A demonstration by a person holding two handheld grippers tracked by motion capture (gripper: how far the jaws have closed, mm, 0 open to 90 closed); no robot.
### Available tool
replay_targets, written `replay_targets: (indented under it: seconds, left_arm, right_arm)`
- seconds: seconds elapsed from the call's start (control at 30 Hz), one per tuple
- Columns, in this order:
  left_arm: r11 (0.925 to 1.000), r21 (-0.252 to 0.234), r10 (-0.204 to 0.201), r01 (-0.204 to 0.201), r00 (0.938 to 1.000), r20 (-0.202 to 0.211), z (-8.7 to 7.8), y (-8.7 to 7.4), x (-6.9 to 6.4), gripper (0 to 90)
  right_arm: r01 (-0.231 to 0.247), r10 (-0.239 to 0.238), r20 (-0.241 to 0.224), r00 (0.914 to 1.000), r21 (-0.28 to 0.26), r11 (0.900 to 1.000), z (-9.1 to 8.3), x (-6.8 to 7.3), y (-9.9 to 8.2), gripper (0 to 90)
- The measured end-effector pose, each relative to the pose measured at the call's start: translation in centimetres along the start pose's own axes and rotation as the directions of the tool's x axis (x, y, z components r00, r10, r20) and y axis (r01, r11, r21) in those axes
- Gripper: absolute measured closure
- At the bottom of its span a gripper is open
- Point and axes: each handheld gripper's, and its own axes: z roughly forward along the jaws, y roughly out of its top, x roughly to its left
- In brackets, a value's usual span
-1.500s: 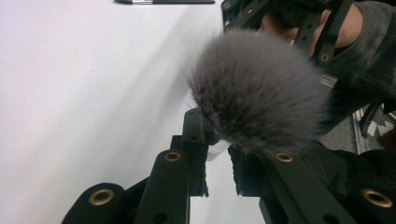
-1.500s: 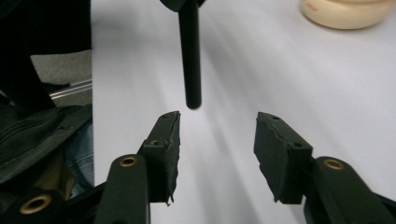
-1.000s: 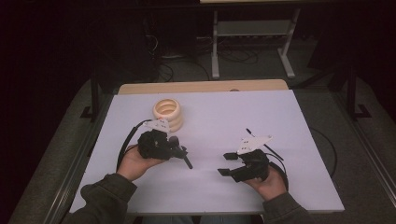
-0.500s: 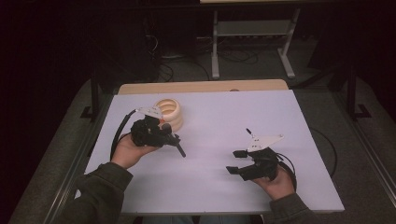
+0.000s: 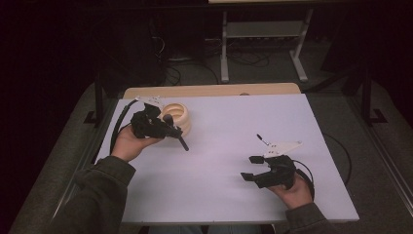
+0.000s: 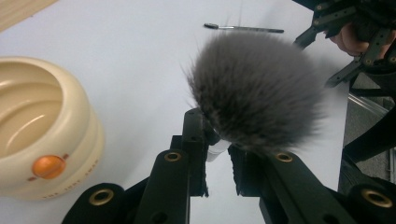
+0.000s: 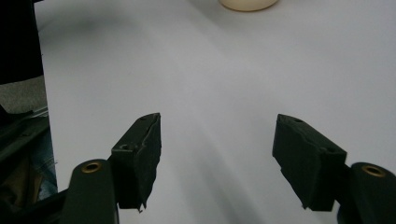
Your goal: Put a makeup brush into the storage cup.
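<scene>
My left gripper (image 5: 168,129) (image 6: 219,144) is shut on the pale stem of a make-up brush (image 6: 252,93), whose fluffy grey bristles fan out just past the jaws. It hovers beside a cream ribbed bowl (image 5: 178,117) (image 6: 42,130) at the table's far left; whether they touch I cannot tell. My right gripper (image 5: 253,174) (image 7: 217,158) rests low near the front right. Its jaws have just been opening and stand wide with only bare table between them. The left gripper view catches it too (image 6: 355,42), farther off.
A thin dark-tipped stick (image 5: 261,140) (image 6: 243,29) lies on the white tabletop (image 5: 234,122) just beyond the right gripper. A wooden strip (image 5: 209,90) borders the far edge. A metal stand (image 5: 263,48) is on the floor behind.
The left hand has carried the brush away from the table's middle, up and left toward the bowl. The right hand has shifted slightly right and its jaws have spread wider.
</scene>
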Motion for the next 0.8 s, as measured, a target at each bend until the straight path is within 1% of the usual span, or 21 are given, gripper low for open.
replay_targets:
  seconds: [0.1, 0.13, 0.17, 0.2, 0.23, 0.4, 0.43, 0.5, 0.6, 0.8]
  left_arm:
    - [1.0000, 0.004, -0.001, 0.001, 1.0000, -0.005, -0.1, 0.7, 0.2, 76.9]
    - [0.9999, 0.012, 0.006, -0.006, 0.9999, -0.010, -0.1, 0.9, 0.3, 76.9]
    - [0.9997, 0.020, 0.010, -0.010, 0.9997, -0.024, -0.2, 1.1, 0.3, 76.9]
    - [0.9997, 0.019, 0.017, -0.017, 0.9995, -0.028, -0.4, 1.4, 0.5, 76.9]
    - [0.9998, 0.018, 0.007, -0.007, 0.9995, -0.031, -0.5, 1.5, 0.5, 76.9]
    - [1.0000, 0.006, 0.000, 0.000, 0.9982, -0.061, -1.3, 2.7, 1.2, 77.0]
    - [0.9999, 0.010, 0.001, 0.000, 0.9981, -0.062, -1.4, 2.8, 1.4, 77.0]
    - [1.0000, -0.002, -0.006, 0.006, 0.9974, -0.072, -1.7, 3.3, 1.7, 76.9]
    - [1.0000, -0.005, -0.006, 0.006, 0.9967, -0.081, -2.0, 3.9, 2.1, 76.9]
    - [0.9998, 0.006, -0.015, 0.016, 0.9934, -0.113, -2.2, 5.2, 3.0, 77.0]
  right_arm:
    - [0.000, 0.000, 0.002, 1.0000, 0.002, 1.0000, 0.0, 0.0, 0.0, 30.3]
    - [0.000, 0.000, 0.005, 1.0000, 0.002, 1.0000, 0.0, 0.0, 0.0, 29.8]
    - [0.003, -0.003, 0.004, 1.0000, 0.000, 1.0000, -0.1, 0.0, 0.0, 29.8]
    - [0.003, -0.003, 0.004, 1.0000, 0.000, 1.0000, -0.1, 0.0, 0.0, 29.8]
    - [0.009, -0.009, 0.005, 1.0000, -0.001, 1.0000, 0.0, 0.0, 0.0, 29.7]
    - [0.009, -0.009, 0.003, 1.0000, 0.004, 0.9999, 0.1, 0.0, 0.0, 29.2]
    - [0.009, -0.009, 0.004, 0.9999, 0.004, 0.9999, 0.1, 0.0, 0.0, 29.1]
    - [0.008, -0.008, 0.003, 1.0000, 0.003, 1.0000, 0.1, 0.0, 0.1, 29.0]
    - [0.006, -0.006, 0.006, 1.0000, 0.000, 1.0000, 0.0, 0.0, 0.1, 28.9]
    - [0.002, -0.001, 0.010, 0.9999, -0.011, 0.9999, -0.3, -0.1, 0.1, 27.6]
